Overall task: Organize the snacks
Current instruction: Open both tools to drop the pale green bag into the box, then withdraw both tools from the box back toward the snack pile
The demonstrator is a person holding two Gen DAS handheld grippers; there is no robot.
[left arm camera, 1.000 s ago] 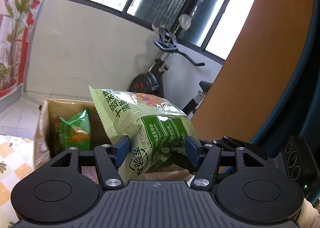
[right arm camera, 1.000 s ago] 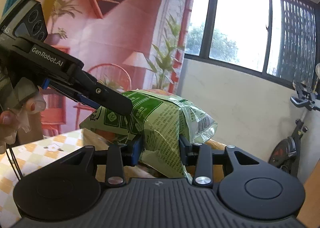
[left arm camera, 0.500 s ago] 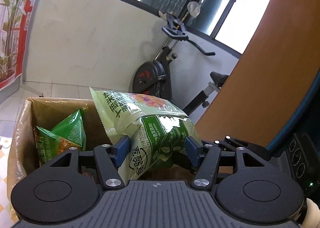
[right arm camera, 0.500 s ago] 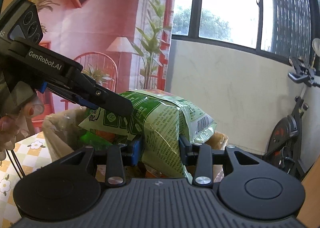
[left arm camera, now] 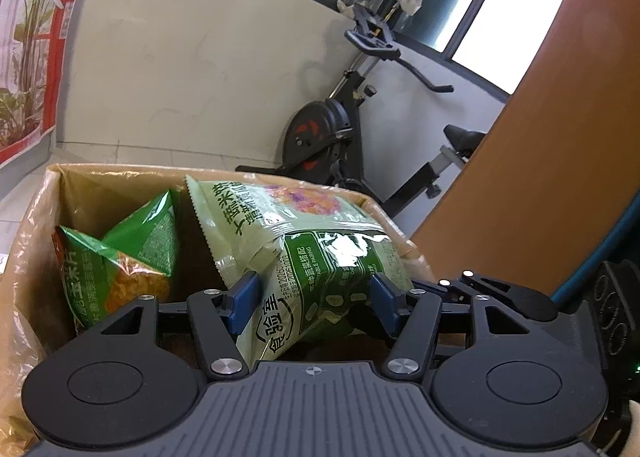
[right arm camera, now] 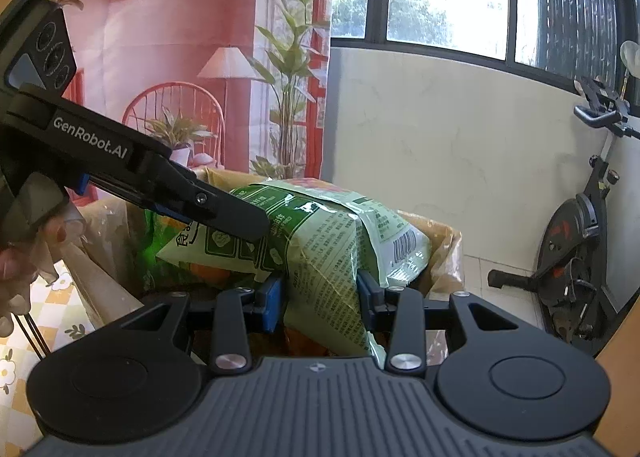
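Left gripper [left arm camera: 314, 291]: jaws about half apart, both blue pads [left arm camera: 244, 293] pressed against the sides of a pale green snack bag [left arm camera: 320, 253], clamped on its near end. Right gripper [right arm camera: 320, 297]: jaws close together, pinched on a narrower fold of the same bag [right arm camera: 320, 253], blue pads [right arm camera: 272, 303] touching the film on either side. Both tools tilt somewhat downward toward an open cardboard box [left arm camera: 120, 177]. In the right wrist view the left gripper [right arm camera: 256, 231] comes in from the left edge, its black finger lying across the bag's printed face; a hand [right arm camera: 16, 257] in a thin clear glove wraps its grip at the far left. Bag held between the two tools over the box's mouth, its far end at or just past the far rim; whether it touches the box inside cannot be told. Bag looks puffy and creased, glossy highlights on the film, dark green panels with white print, a barcode [right arm camera: 406, 245] on the back seam side, serrated top edge. A darker green bag [left arm camera: 116, 257] with orange picture stands in the box's left part, beside the held one. Box walls [right arm camera: 444, 249] are covered with wrinkled clear film. Checked floral tablecloth [right arm camera: 24, 337] under the box at left. Exercise bike [left arm camera: 340, 129] against the white wall behind.
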